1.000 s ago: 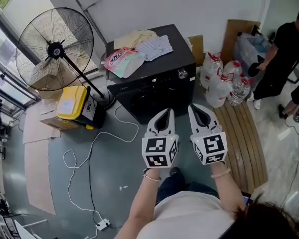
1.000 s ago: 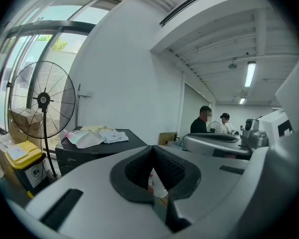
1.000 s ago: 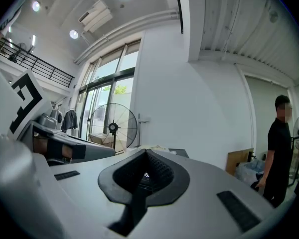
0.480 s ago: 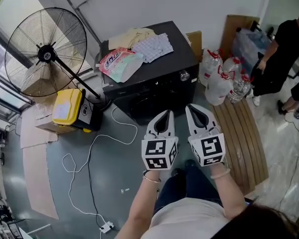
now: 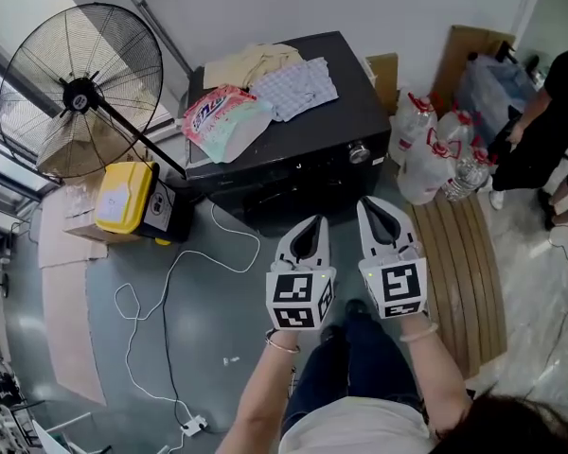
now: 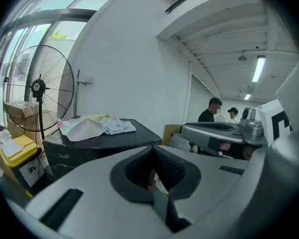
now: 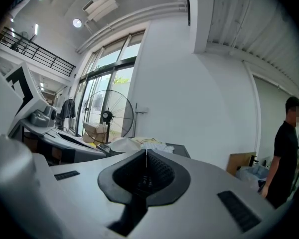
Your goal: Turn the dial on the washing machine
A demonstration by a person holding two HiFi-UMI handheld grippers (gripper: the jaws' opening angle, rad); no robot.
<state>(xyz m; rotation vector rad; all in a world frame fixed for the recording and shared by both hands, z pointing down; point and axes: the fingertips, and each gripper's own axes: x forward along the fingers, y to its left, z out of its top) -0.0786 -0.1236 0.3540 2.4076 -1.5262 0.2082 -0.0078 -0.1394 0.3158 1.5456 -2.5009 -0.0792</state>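
A black washing machine (image 5: 293,154) stands against the wall, with a round silver dial (image 5: 359,151) at the right end of its front panel. Clothes and a pink bag lie on its top (image 6: 97,126). My left gripper (image 5: 308,227) and right gripper (image 5: 376,208) are held side by side in front of the machine, short of it and touching nothing. Both are shut with nothing between the jaws; the right one (image 7: 145,153) points over the machine's top. The dial is hidden in both gripper views.
A large standing fan (image 5: 80,88) and a yellow box (image 5: 123,197) are left of the machine. A white cable (image 5: 170,282) trails over the floor. Water jugs (image 5: 426,154), a wooden pallet (image 5: 464,272) and a person in black (image 5: 549,112) are on the right.
The view has drifted a little: the machine now sits slightly higher and further right in the head view. Both grippers stay shut, side by side, much as before.
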